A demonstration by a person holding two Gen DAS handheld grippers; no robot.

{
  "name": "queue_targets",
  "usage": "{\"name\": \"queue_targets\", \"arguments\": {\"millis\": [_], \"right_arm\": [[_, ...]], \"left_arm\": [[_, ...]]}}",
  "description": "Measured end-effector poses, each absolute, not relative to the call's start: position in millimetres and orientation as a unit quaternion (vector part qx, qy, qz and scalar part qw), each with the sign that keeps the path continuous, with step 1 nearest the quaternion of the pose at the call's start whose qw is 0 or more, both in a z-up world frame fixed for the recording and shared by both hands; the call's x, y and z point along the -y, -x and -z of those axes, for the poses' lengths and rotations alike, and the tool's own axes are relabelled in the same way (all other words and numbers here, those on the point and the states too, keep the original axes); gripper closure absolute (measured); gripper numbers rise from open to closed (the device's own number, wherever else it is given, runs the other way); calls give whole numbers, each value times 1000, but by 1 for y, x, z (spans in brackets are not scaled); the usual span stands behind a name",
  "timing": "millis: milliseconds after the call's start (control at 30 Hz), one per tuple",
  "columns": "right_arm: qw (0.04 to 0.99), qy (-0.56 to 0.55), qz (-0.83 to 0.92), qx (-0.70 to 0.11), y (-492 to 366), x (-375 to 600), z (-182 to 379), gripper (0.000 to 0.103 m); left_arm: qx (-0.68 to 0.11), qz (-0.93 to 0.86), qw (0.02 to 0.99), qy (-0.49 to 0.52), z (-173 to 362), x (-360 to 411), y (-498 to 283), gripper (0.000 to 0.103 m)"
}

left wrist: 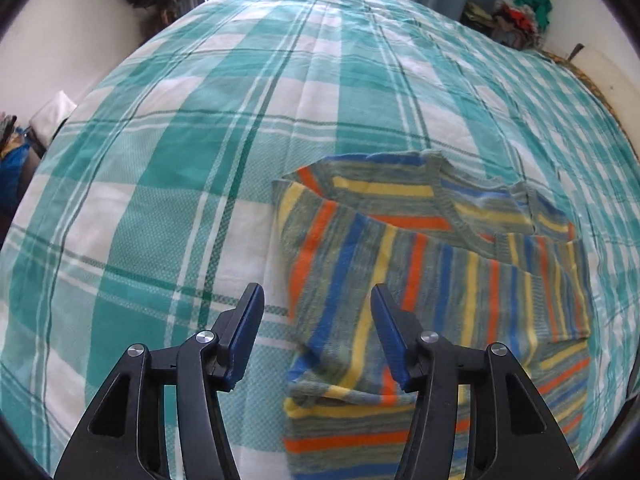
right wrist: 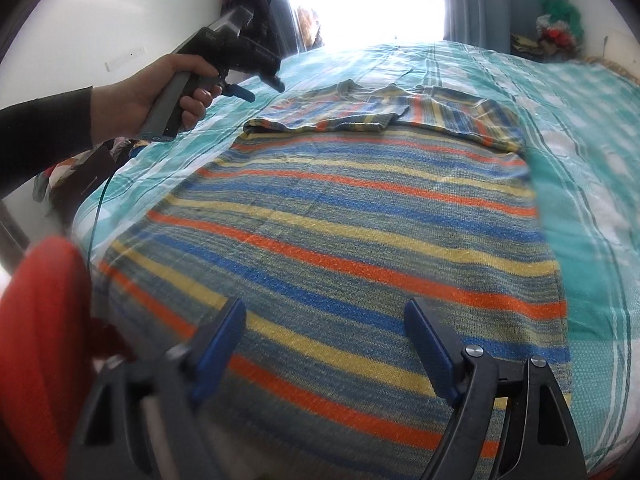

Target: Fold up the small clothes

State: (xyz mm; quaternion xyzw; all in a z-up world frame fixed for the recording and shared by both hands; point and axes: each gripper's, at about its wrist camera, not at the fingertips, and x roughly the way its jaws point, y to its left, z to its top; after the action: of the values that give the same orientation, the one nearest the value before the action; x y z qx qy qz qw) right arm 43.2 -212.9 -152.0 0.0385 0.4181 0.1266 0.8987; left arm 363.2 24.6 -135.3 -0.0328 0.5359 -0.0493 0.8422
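Right wrist view: striped knit shirt [right wrist: 340, 216] lies flat on teal-checked bedsheet [right wrist: 592, 184]; right gripper [right wrist: 324, 344] hovers above its hem, parted and empty; left gripper [right wrist: 262, 88], near its sleeve, likewise.

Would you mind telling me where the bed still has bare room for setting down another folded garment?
The green-and-white checked bedspread lies bare left of the striped knitted sweater and beyond its collar toward the window. The far right corner is crowded with a pile of clothes.
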Motion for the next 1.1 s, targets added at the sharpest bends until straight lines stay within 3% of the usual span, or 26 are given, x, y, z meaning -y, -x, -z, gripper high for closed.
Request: {"name": "queue_targets", "arguments": {"millis": [33,67,100,133,167,300,400,467,500,600,700,900,1000,1100], "right_arm": [[898,-38,-126,-419,-44,212,153,22],[898,-37,-126,-420,-45,212,154,22],[898,-35,-125,-421,-46,211,155,22],[898,-34,-125,-422,-47,210,155,22],[897,-33,-124,-422,-48,210,156,22],[898,-31,-125,-421,-46,211,156,22],[898,-32,-127,-421,-47,212,156,22],[897,-36,-127,-421,-49,213,156,22],[898,-38,-127,-421,-49,214,156,22],[898,-45,-126,-420,-49,216,154,22],[893,-78,-127,-424,-53,225,148,22],[858,-302,-171,-379,-131,288,95,22],[838,-351,-176,-380,-209,304,87,27],[816,-371,-156,-416,-286,306,109,39]], "left_arm": [[-547,56,835,30,144,-24,-363,42],[-556,68,828,26,151,-21,-363,46],[-560,82,824,16,157,-16,-361,65],[-562,78,823,-8,162,-11,-358,95],[-549,49,834,-23,160,-14,-355,101],[-535,3,839,98,163,-67,-354,100],[-541,33,838,55,163,-59,-348,91],[-524,24,851,20,151,-54,-339,64],[-506,15,862,18,141,-54,-333,61],[-458,39,888,18,108,-39,-323,59],[-472,133,872,-16,91,8,-323,60],[-492,149,856,-49,126,32,-305,51],[-518,124,847,-1,149,-9,-284,64],[-487,86,869,15,143,-53,-251,47]]}}
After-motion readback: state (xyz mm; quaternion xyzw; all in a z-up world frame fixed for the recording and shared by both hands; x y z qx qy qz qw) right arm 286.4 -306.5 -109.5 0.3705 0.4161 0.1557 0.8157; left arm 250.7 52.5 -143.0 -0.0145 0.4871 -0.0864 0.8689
